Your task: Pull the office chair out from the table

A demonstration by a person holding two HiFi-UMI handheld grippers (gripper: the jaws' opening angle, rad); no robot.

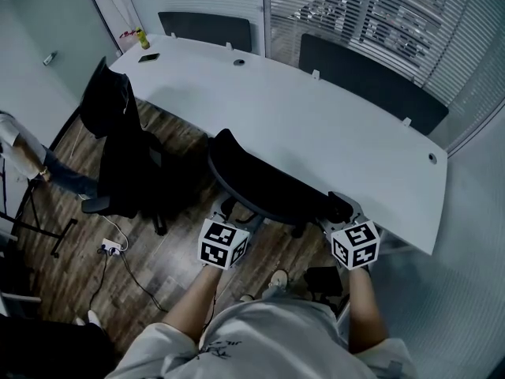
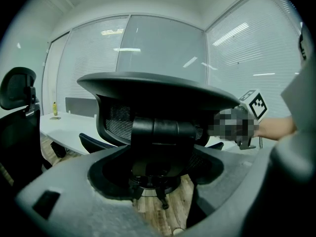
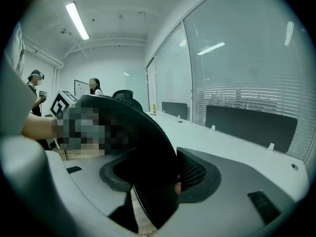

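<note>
The black office chair (image 1: 260, 181) stands at the white curved table (image 1: 316, 125), its mesh backrest towards me. My right gripper (image 1: 341, 210) is at the backrest's right end. In the right gripper view its jaws (image 3: 163, 177) are shut on the backrest's edge (image 3: 148, 147), which fills the gap. My left gripper (image 1: 226, 210) is low behind the backrest's left side. In the left gripper view it (image 2: 158, 169) stands open, with the chair's back bracket (image 2: 163, 129) just ahead and the chair base and wooden floor showing through the gap.
A second black chair (image 1: 118, 148) with dark cloth draped over it stands to the left. A power strip (image 1: 110, 248) and its cable lie on the wooden floor. A phone (image 1: 148, 57) and a bottle (image 1: 143, 39) sit on the table's far end. A person (image 1: 24, 160) is at the left edge.
</note>
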